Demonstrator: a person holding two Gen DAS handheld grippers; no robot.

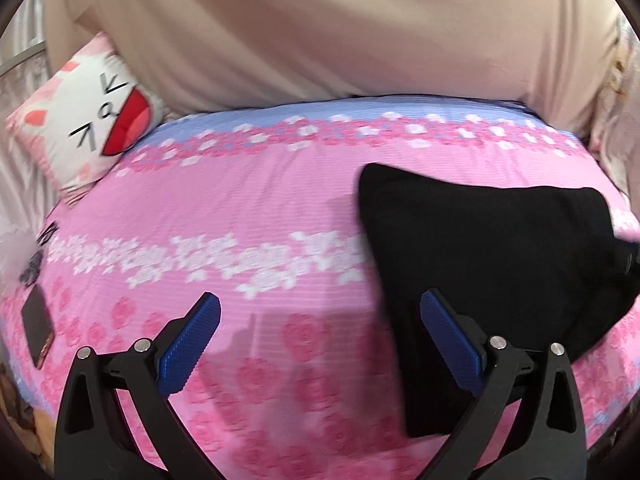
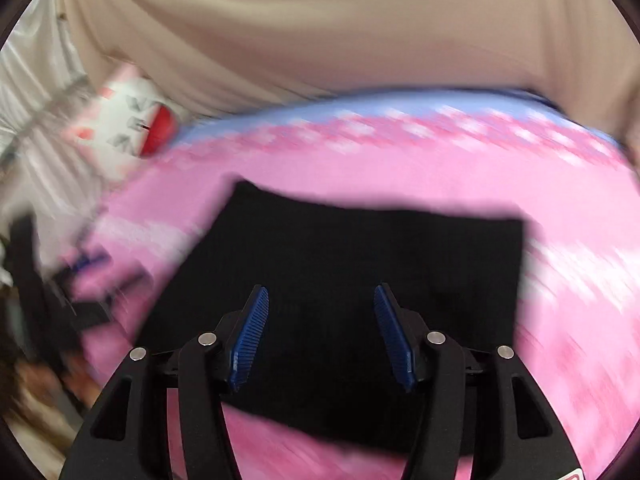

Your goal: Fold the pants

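Observation:
The black pants [image 1: 488,264] lie folded into a compact rectangle on the pink floral bed cover [image 1: 240,200], at the right in the left wrist view. My left gripper [image 1: 320,304] is open and empty, hovering above the cover just left of the pants. In the right wrist view, which is blurred, the folded pants [image 2: 340,248] lie spread below my right gripper [image 2: 320,296], which is open and empty above them.
A cat-face pillow [image 1: 88,120] lies at the back left of the bed and also shows in the right wrist view [image 2: 132,124]. A dark phone [image 1: 36,328] lies near the left edge. A beige curtain [image 1: 320,28] hangs behind the bed.

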